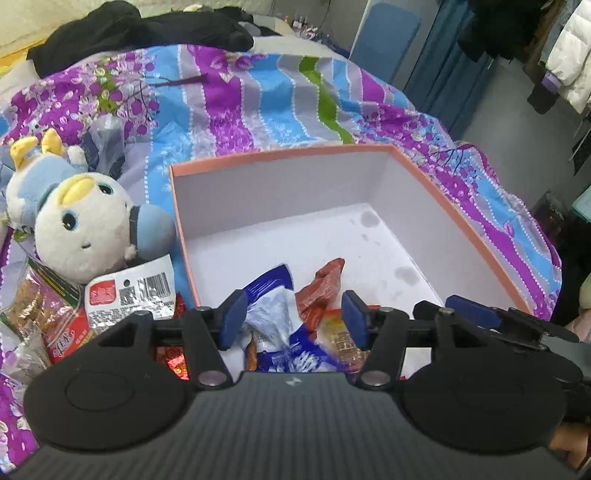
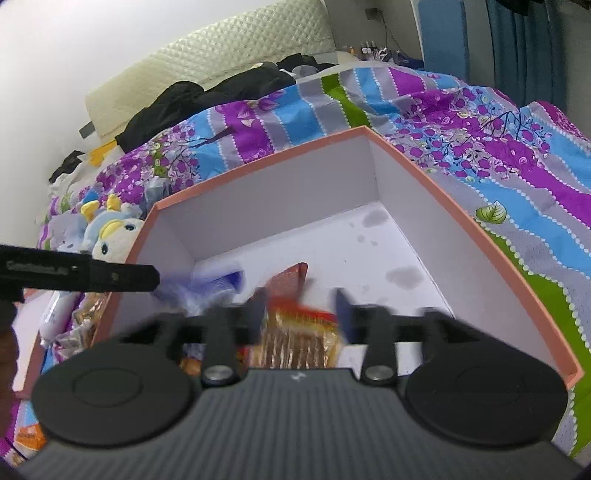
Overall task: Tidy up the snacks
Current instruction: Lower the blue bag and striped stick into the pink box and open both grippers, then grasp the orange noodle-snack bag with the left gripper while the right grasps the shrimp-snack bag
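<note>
A pink-rimmed white box (image 1: pixel 280 155) (image 2: pixel 258 166) lies open on the bed. Over its near end my left gripper (image 1: pixel 293 319) stands open, and a crumpled blue-and-white snack bag (image 1: pixel 273 299) lies loose between and below its pads. A red-brown packet (image 1: pixel 325 288) (image 2: pixel 291 277) rests on the box floor beside it. My right gripper (image 2: pixel 301 312) is open too, above a clear packet of brown biscuits (image 2: pixel 299 339) with a red-and-yellow top; its pads stand off the packet. Each gripper shows at the edge of the other's view.
A blue-and-white plush toy (image 1: pixel 81 221) (image 2: pixel 114 232) lies left of the box. Several more snack packets (image 1: pixel 129 295) sit on the striped floral bedspread (image 1: pixel 258 92) below the toy. Black clothes (image 1: pixel 129 29) are piled at the bed's head. The box's far half holds nothing.
</note>
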Demonstrator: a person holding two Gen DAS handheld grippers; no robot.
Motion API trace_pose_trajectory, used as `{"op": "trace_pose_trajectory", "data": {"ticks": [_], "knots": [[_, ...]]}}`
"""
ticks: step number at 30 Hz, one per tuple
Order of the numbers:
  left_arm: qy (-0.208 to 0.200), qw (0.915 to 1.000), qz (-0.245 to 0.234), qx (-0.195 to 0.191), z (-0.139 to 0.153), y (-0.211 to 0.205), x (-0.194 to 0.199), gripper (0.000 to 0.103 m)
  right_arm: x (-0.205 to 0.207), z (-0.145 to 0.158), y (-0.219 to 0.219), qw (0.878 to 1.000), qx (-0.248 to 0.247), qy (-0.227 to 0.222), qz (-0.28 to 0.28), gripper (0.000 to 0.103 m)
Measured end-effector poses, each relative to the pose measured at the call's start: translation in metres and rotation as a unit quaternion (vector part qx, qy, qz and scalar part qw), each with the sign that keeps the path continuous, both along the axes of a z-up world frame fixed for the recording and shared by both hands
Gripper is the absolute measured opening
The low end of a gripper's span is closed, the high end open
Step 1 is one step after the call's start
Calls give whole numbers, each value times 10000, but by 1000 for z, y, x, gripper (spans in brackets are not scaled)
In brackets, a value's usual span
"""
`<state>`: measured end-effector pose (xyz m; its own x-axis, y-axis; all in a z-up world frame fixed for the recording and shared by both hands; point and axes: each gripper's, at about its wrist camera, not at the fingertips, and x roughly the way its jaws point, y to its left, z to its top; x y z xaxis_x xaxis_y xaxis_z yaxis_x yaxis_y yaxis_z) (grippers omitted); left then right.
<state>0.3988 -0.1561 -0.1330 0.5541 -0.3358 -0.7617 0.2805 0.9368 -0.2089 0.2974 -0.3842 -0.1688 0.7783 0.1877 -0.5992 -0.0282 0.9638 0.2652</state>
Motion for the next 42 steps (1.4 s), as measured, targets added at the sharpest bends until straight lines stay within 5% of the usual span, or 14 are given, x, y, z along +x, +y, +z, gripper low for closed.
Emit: {"op": "trace_pose_trajectory", "data": {"ticks": [18, 27, 33, 42], "knots": [[-646, 9972, 311, -187, 75, 64, -132, 63, -98, 75, 50, 9966, -126, -748, 337, 56], [-1251, 9910, 464, 96, 102, 106, -211, 63, -156, 96, 80, 9928, -289, -1041, 519, 56], [-1267, 9890, 742, -190, 102, 131, -253, 63, -191, 94, 105, 9923, -215, -1013, 681, 56], [-946, 9848, 1454, -113, 71, 181, -308, 63, -221, 69, 145, 9885, -269, -706, 1311, 59]]}}
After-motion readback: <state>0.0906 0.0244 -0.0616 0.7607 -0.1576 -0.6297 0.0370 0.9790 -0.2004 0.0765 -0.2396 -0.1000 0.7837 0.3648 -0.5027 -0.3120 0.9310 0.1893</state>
